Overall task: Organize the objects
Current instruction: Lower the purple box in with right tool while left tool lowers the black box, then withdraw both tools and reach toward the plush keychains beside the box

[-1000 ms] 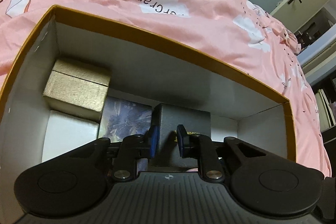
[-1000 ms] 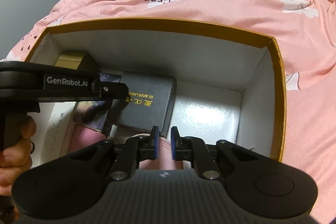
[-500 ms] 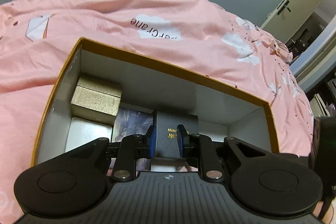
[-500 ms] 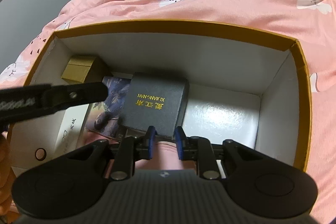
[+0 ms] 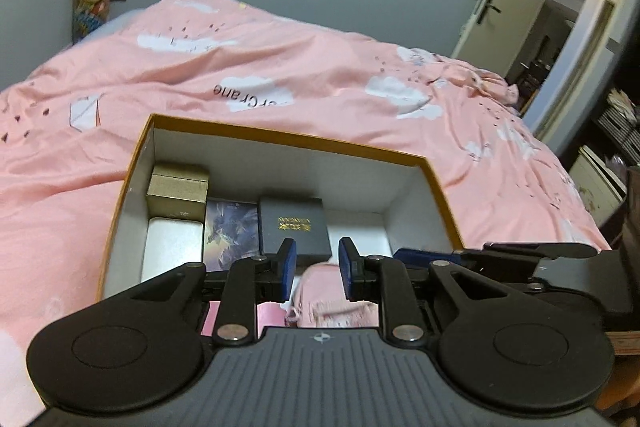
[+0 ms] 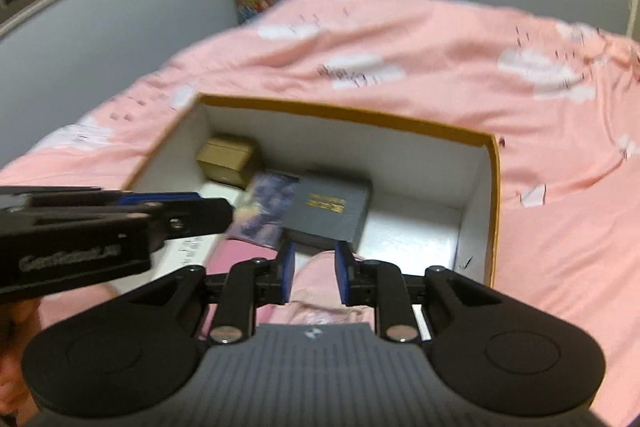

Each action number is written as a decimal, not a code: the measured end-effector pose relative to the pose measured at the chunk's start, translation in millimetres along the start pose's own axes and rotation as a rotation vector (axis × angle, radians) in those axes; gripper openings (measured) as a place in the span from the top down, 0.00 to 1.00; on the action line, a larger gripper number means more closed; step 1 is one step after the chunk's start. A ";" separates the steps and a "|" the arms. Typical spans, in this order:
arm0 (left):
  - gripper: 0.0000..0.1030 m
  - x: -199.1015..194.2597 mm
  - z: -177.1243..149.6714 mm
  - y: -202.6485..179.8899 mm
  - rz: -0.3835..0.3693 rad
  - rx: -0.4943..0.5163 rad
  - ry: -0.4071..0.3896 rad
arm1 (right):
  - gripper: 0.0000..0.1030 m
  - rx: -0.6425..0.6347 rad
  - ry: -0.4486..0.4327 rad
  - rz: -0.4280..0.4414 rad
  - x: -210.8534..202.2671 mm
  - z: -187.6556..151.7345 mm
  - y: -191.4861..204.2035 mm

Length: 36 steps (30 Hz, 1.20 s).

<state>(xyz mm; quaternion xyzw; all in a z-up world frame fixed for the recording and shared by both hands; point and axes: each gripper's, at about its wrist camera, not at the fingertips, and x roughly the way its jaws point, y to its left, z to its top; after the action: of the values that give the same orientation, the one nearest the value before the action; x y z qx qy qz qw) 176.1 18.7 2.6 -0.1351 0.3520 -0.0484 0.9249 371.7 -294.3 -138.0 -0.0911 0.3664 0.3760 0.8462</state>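
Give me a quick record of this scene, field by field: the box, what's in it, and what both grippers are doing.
surface: bed with pink duvet
box: open, orange rim, white inside, on the duvet
far left corner: gold box
near left: white case
middle: picture card, black case with gold lettering
near edge: pink item, partly hidden
left gripper: open, empty, above the box
right gripper: open, empty, above the box

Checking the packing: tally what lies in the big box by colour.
Gold: 1, small box
White: 1, flat case
Purple: 1, picture card
Black: 1, lettered box
Pink: 1, soft item, partly hidden
Total: 5
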 end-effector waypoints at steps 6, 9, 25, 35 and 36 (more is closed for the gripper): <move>0.73 -31.0 -27.8 -7.2 0.009 0.093 0.001 | 0.63 0.003 -0.041 0.011 -42.9 -27.7 8.8; 0.73 -37.0 -41.7 -4.4 -0.007 0.102 0.053 | 0.62 0.025 -0.034 -0.013 -58.8 -42.5 10.0; 0.73 -34.6 -101.6 -2.2 -0.061 0.092 0.282 | 0.50 0.131 0.090 -0.178 -95.5 -124.7 3.9; 0.73 -34.3 -112.5 0.3 -0.090 0.066 0.324 | 0.49 0.141 0.163 -0.202 -99.9 -146.3 7.9; 0.73 -33.7 -113.0 -0.9 -0.093 0.070 0.329 | 0.49 0.146 0.166 -0.204 -100.1 -147.5 7.6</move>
<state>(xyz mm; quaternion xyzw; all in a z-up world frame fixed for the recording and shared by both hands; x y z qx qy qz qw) 75.8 -0.3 -56.5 -0.1091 0.4899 -0.1250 0.8558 240.1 -409.4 -173.5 -0.0971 0.4504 0.2516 0.8511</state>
